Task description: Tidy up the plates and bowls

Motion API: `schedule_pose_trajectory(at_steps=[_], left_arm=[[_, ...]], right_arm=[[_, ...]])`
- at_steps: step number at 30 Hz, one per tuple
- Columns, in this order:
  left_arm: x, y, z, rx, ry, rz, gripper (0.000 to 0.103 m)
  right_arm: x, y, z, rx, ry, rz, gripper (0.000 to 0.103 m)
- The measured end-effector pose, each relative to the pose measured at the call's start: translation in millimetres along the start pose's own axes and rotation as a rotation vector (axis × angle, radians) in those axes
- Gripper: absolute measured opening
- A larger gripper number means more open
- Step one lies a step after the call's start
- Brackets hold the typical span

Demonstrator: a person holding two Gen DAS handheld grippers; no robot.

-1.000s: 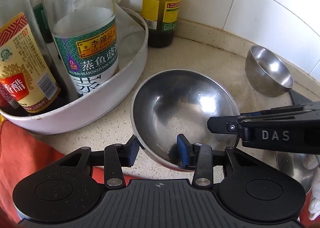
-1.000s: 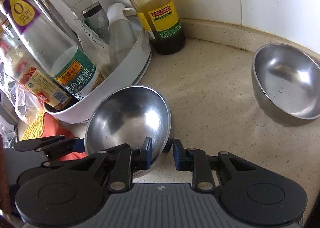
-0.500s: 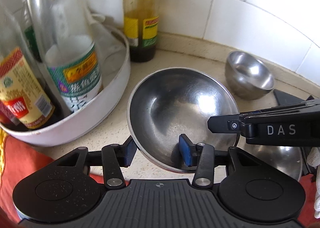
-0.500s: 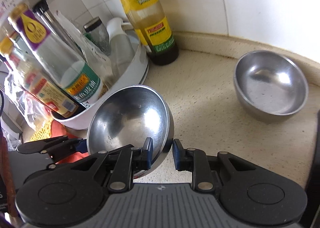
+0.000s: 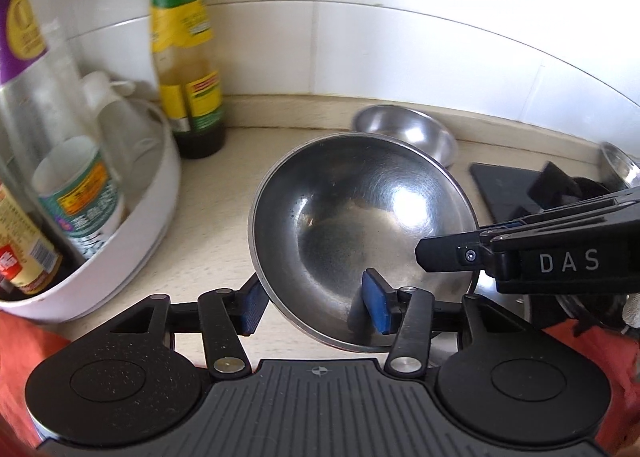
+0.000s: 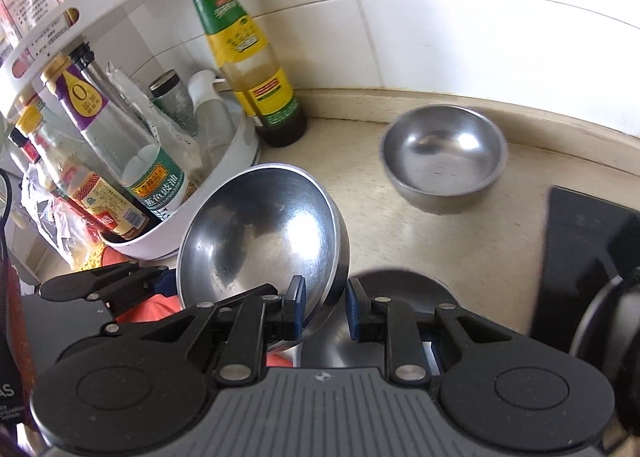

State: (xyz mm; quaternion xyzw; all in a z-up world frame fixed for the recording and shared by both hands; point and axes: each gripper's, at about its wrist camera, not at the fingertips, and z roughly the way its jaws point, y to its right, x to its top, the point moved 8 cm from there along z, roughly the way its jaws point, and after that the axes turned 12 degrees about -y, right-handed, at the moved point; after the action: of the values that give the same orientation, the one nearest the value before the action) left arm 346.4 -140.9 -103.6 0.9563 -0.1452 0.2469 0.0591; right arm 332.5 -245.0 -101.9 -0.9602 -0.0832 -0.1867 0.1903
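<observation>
Lifted since earlier: large steel bowl (image 6: 260, 229), rim pinched in your right gripper (image 6: 322, 307). Left gripper (image 5: 316, 305) astride near rim, jaws opening, pads clear. Keep it level toward small bowl (image 6: 442, 157) ahead.

We see a large bowl (image 5: 360, 225) of brushed metal, glossy with bright glints, and a smaller metal bowl (image 6: 442, 157) far right with a duller satin sheen. The tabletop (image 6: 400, 233) looks like pale speckled stone, smooth and matt. The wall tiles (image 5: 400, 37) behind are glossy white. On the left, the white tray (image 5: 132, 225) looks like smooth plastic, and its bottles (image 6: 120, 145) are clear glass with paper labels. Each hand-held gripper (image 6: 324, 307) is matt black plastic with ribbed casing, blue pads (image 5: 376, 305) and shiny metal pins.
</observation>
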Motion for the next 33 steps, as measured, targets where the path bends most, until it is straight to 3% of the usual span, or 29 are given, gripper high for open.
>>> schedule_pose_trajectory(at_steps=[19, 22, 25, 33], left_arm=[[-14, 45, 17, -0.064, -0.058, 0.122, 0.059], [-15, 45, 20, -0.054, -0.064, 0.127, 0.057], [-12, 38, 19, -0.046, -0.055, 0.106, 0.057], [2, 20, 6, -0.013, -0.006, 0.077, 0.061]], right_arm=[[-39, 37, -15, -0.069, -0.040, 0.089, 0.024], [-42, 41, -14, -0.097, -0.050, 0.085, 0.025], [-42, 47, -18, -0.186, -0.025, 0.057, 0.027], [-42, 58, -26, -0.190, 0.002, 0.083, 0.028]])
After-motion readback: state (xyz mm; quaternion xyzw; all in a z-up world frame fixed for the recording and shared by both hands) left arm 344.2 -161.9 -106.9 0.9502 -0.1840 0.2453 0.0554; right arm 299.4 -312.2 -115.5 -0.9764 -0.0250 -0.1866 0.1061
